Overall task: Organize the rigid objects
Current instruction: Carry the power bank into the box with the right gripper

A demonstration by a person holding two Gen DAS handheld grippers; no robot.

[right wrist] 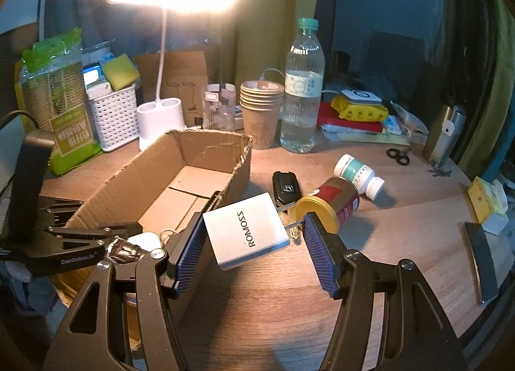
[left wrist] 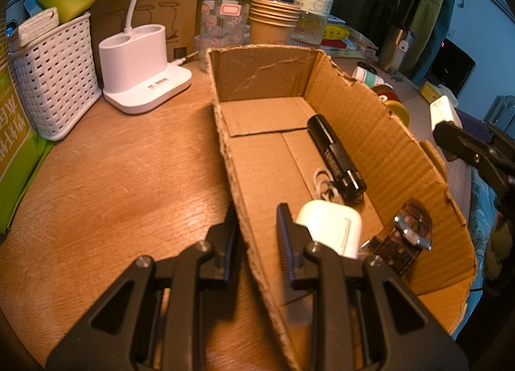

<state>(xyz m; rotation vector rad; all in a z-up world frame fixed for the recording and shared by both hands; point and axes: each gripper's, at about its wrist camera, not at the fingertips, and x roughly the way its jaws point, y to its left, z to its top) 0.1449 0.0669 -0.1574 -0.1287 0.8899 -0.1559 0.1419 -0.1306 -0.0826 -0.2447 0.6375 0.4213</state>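
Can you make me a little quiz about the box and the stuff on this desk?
1. True or false: the black flashlight lies inside the cardboard box.
2. Fill in: the white charger in the right tool says ____.
3. Which lies on its side on the desk? A) red jar with a yellow lid B) water bottle C) paper cup stack
Key: 1 true; 2 ROMOSS; 3 A.
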